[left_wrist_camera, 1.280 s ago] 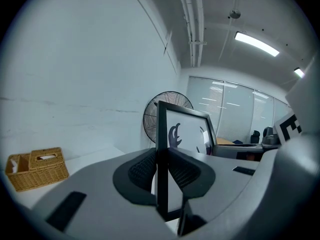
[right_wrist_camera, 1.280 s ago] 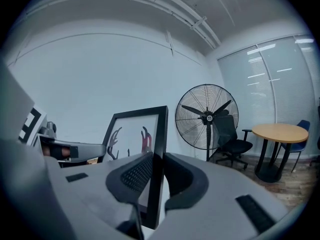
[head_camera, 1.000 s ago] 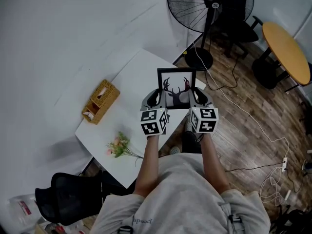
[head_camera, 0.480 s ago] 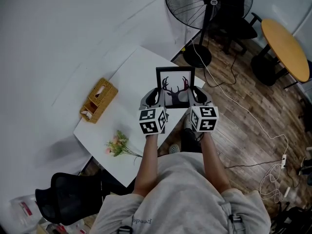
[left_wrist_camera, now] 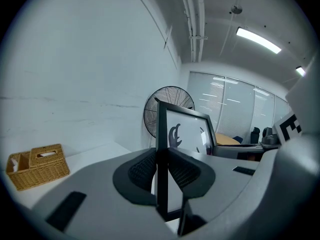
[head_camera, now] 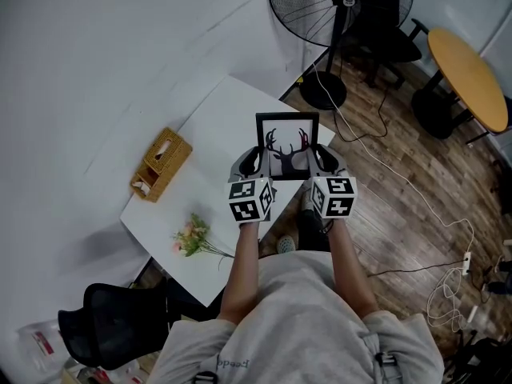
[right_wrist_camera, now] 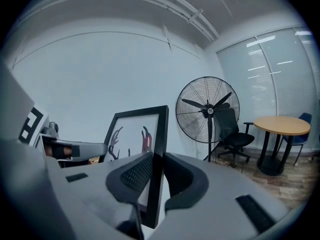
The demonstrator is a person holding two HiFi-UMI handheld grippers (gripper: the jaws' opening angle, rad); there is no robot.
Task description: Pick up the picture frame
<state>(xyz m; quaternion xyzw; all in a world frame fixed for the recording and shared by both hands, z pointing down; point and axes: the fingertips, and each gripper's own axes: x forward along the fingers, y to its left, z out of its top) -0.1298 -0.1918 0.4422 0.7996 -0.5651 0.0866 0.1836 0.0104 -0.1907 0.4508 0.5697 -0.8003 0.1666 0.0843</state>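
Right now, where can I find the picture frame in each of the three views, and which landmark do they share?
Head view: picture frame at centre, held upright between the left gripper and the right gripper.
Left gripper view: centre, its edge between the jaws, picture side facing right.
Right gripper view: centre-left, its edge between the jaws, picture side facing left.
Shared landmark: the standing fan, beyond the frame in all three.
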